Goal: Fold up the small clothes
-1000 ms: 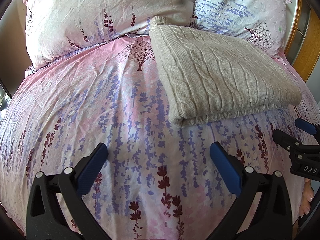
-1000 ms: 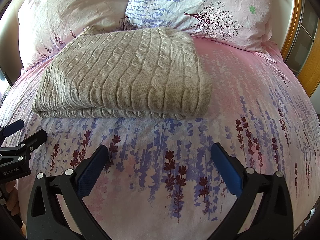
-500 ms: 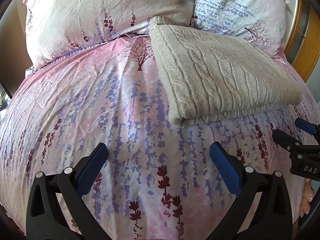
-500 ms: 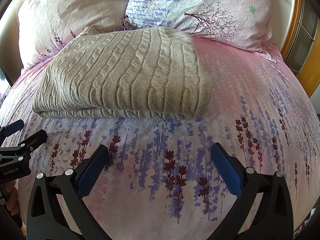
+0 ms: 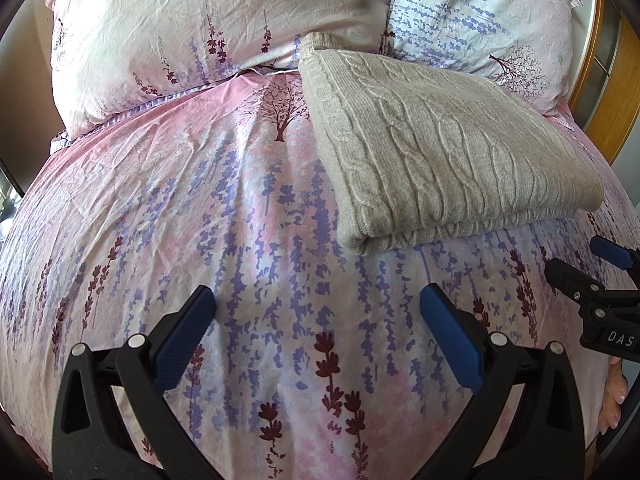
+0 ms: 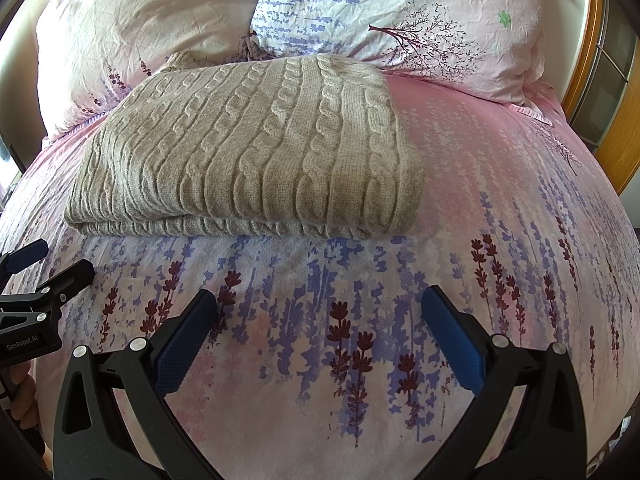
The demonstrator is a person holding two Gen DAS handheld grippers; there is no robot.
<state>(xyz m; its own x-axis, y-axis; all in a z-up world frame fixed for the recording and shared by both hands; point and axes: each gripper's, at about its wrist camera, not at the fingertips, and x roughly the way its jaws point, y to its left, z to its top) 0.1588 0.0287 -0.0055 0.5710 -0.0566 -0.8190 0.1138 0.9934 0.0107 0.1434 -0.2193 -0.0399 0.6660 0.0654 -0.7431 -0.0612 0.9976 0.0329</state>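
The folded beige sweater [image 6: 248, 148] is lying on the bed [image 6: 500, 208], touching the pillows [image 6: 380, 8]. The left tool [image 5: 316, 324] and the right tool [image 6: 318, 326] are hovering near it, fingers apart, holding nothing.

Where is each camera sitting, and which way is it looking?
Left wrist: sits on the left gripper, looking across the bed toward the pillows; sweater to its right; the right gripper and some fingers show at the right edge.
Right wrist: sits on the right gripper, facing the same way; sweater ahead to its left; the left gripper shows at the left edge.
Shared: the folded sweater, floral duvet, two pillows, and both grippers open and empty.
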